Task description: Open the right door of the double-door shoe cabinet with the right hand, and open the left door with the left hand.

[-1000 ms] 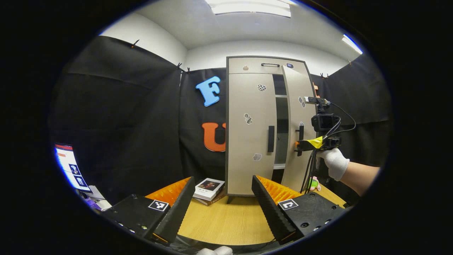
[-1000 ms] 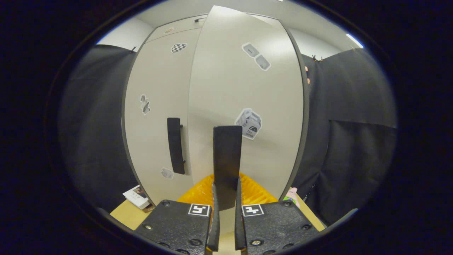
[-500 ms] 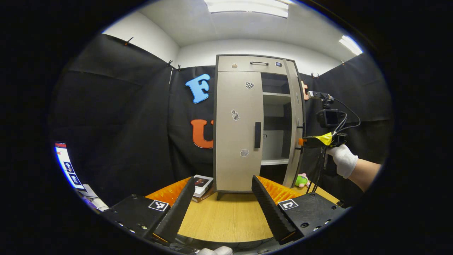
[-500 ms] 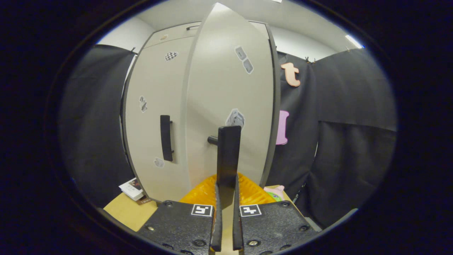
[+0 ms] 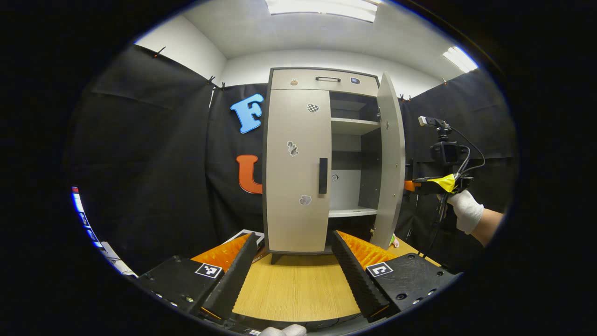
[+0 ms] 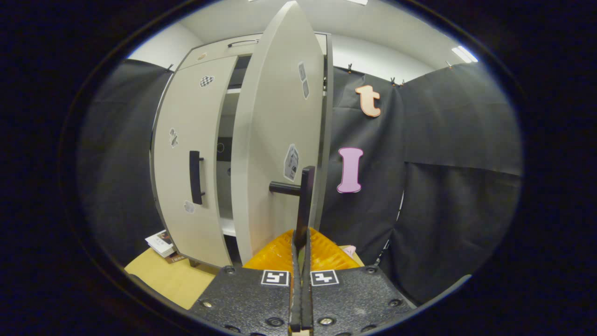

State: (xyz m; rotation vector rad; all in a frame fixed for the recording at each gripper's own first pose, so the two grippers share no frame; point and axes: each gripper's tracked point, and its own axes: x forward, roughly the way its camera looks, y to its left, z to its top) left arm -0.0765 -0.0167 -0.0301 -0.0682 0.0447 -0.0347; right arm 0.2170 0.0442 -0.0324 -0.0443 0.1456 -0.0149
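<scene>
Right gripper view is showing the right tongs squeezing the dark handle of the right door, with both fingers pressed tight on it. That door is standing wide open, swung out to the left of those tongs. Past it, shelves inside the shoe cabinet are showing.

Left gripper view is showing the left tongs hanging spread apart and holding nothing. The left door is sitting straight ahead of them, well apart, and it is looking shut. Its black handle is up above the gap between the fingers. Off to the right of these tongs, a gloved hand is holding the other tongs by the open door, though that part is small and hard to see.

So half the job is looking done. The left door is left to open.
</scene>
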